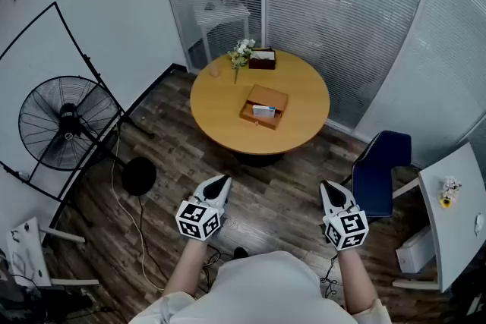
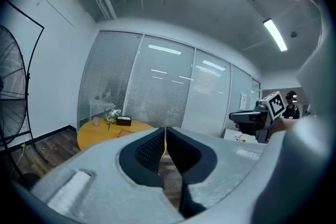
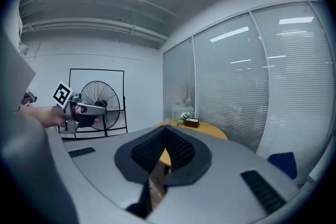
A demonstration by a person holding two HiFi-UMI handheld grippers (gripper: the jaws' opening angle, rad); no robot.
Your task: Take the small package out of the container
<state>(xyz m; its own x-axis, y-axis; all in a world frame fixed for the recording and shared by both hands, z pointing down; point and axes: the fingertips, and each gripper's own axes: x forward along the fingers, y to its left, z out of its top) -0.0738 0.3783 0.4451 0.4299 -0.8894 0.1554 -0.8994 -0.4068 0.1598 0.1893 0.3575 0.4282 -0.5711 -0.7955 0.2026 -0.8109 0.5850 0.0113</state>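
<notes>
Resting inside the brown container is the small package.

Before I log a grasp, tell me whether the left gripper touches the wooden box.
Apart. The head view shows the left gripper over the floor, with floorboards between it and the wooden box on the round table.

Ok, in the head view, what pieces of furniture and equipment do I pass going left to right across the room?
black floor fan → round wooden table → blue chair → white desk
</notes>
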